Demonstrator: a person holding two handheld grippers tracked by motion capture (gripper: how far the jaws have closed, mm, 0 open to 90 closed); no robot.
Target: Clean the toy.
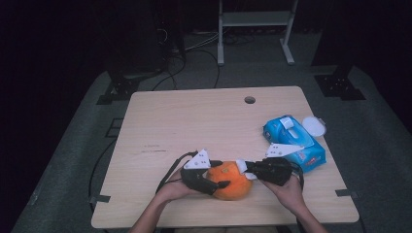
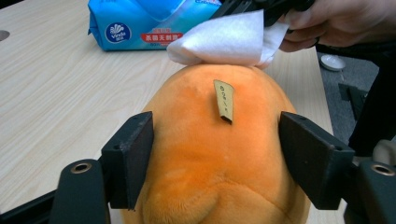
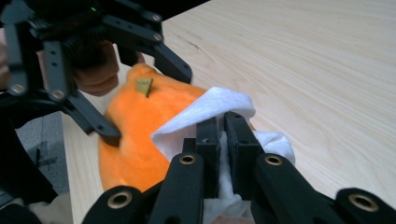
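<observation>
The round orange plush toy [image 1: 232,181] lies at the near edge of the pale wooden desk [image 1: 194,121], a small tan fabric tag [image 2: 224,100] standing up from its top. The left tool [image 1: 210,177] straddles it, one black jaw pressed against each flank, apparently to keep the soft body from rolling or sliding. The right tool [image 1: 248,171] has its jaws pinched tight on a folded white wet wipe [image 3: 205,114], whose loose fold rests on the toy's far end, placed so the plush can be wiped clean. Just behind the right hand [image 1: 290,190] sits the blue soft pack of wipes [image 1: 294,141], its white round lid [image 1: 314,126] flipped open.
</observation>
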